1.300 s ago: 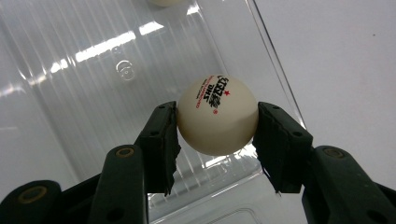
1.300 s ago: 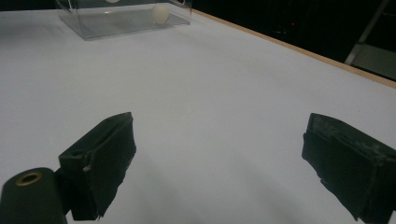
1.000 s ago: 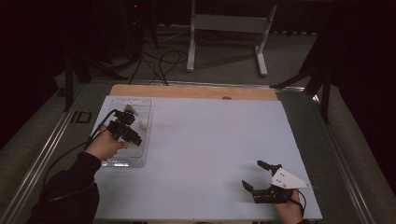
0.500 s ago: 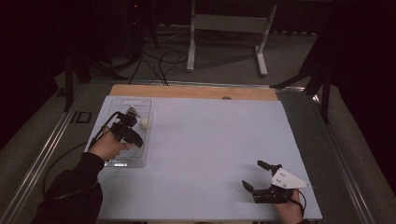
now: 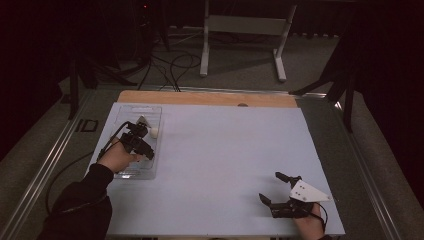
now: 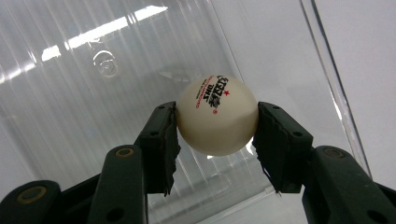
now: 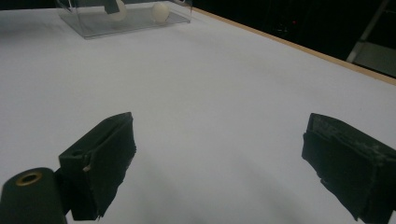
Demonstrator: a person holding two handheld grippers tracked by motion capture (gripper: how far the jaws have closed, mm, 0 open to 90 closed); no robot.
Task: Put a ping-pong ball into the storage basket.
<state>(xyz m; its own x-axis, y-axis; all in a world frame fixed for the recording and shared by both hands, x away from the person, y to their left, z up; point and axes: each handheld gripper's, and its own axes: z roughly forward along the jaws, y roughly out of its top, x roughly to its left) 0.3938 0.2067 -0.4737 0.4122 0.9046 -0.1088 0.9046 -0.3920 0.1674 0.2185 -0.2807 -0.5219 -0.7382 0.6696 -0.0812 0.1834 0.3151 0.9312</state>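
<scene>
Shifted since the earlier frame: left tongs (image 5: pixel 141 141), slightly nearer the worktop's (image 5: pixel 225 150) near edge, over the clear tray (image 5: pixel 150 112) at the left edge; a second white ball (image 5: pixel 154 132) lies just beside them in the tray. Right tongs (image 5: pixel 276 189): unmoved, near right corner.

Left gripper view: left tongs (image 6: pixel 215 128) clamped on a white ping-pong ball (image 6: pixel 217 115), red and black print uppermost, above the tray floor.

Right gripper view: right tongs (image 7: pixel 224 158) spread wide, nothing between, over bare worktop; tray with two balls far off.
</scene>
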